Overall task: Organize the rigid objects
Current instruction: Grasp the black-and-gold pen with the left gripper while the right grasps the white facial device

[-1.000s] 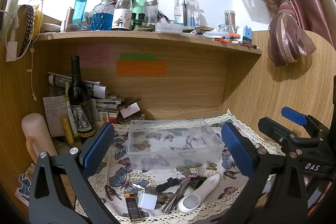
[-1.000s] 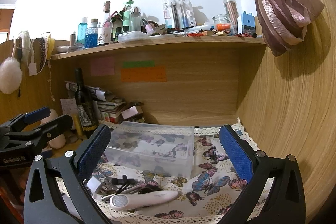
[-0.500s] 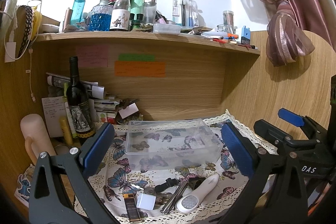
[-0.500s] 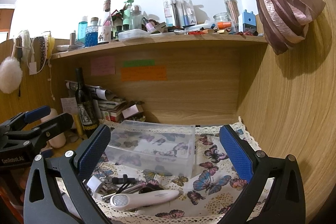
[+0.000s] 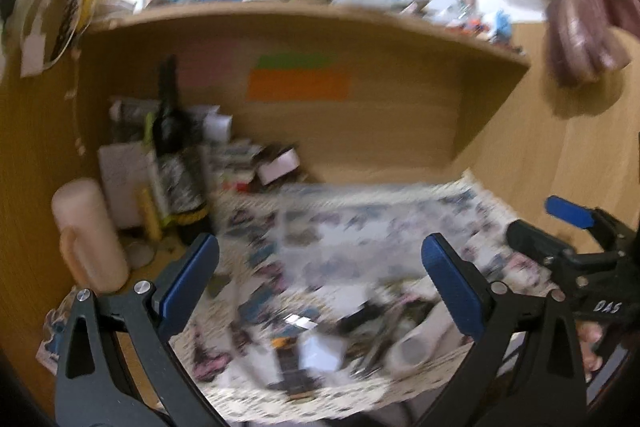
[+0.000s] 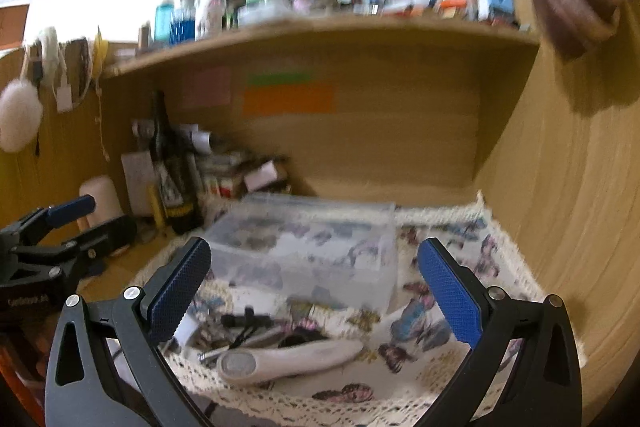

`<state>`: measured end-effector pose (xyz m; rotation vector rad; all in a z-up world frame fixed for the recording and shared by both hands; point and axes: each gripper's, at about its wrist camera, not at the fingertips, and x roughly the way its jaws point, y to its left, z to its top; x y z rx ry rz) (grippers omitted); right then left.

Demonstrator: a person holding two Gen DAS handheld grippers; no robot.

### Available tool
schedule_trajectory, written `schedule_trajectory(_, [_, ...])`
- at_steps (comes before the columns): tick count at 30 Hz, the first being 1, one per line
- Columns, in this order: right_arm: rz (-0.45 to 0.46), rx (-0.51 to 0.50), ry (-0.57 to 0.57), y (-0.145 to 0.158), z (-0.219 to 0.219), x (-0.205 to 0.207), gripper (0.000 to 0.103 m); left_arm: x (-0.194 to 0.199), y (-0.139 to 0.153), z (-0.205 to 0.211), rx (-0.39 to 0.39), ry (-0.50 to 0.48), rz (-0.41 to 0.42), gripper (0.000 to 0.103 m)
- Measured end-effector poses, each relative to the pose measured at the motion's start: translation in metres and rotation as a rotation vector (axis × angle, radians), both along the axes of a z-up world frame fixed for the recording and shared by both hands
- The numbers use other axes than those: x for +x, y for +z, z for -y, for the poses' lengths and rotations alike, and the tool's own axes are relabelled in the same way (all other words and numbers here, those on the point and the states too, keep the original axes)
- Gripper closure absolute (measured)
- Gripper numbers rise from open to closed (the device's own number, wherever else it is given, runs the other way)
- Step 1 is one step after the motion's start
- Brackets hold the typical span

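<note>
- Clear rectangular plastic storage box (image 6: pixel 316 247) resting empty on the butterfly-print lace-edged cloth (image 6: pixel 452 267) over the desk, under the wooden shelf.
- Just in front of the box, a loose heap: white oblong plastic handheld device (image 6: pixel 284 357), black clip (image 6: pixel 246 321), metal pieces too blurred to identify.
- Left gripper (image 5: pixel 318 279) spread wide, holding nothing, hovering above the heap.
- Right gripper (image 6: pixel 314 287) likewise spread wide and empty, facing the box.
- Dark glass wine bottle (image 6: pixel 170 171) upright, left of the box, near the left gripper.
- Heavy motion blur in both views: risk of misjudging a grasp on the heap.
- Tangled small items likely to drag neighbours or snag the cloth.
- Grippers close together above the heap: risk of collision.
</note>
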<state>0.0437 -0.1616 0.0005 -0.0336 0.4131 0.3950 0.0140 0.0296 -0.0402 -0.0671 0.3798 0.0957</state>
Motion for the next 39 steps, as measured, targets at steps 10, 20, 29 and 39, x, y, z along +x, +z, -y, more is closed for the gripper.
schedule_trajectory(10, [-0.254,-0.067,0.055,-0.071,-0.034,0.028,0.000,0.008,-0.071,-0.040,-0.051,0.044,-0.244,0.010])
schedule_trajectory(20, [-0.344,-0.174,0.050,-0.110,-0.058,0.036,0.000,0.008,-0.106,-0.031,-0.079,-0.017,-0.359,0.021])
schedule_trajectory(29, [-0.367,-0.178,-0.020,-0.111,-0.021,0.037,0.001,0.025,-0.126,-0.031,-0.041,-0.019,-0.412,0.047])
schedule_trajectory(39, [-0.395,-0.108,-0.058,-0.110,0.016,0.034,0.014,0.049,-0.129,-0.031,-0.008,-0.001,-0.416,0.049])
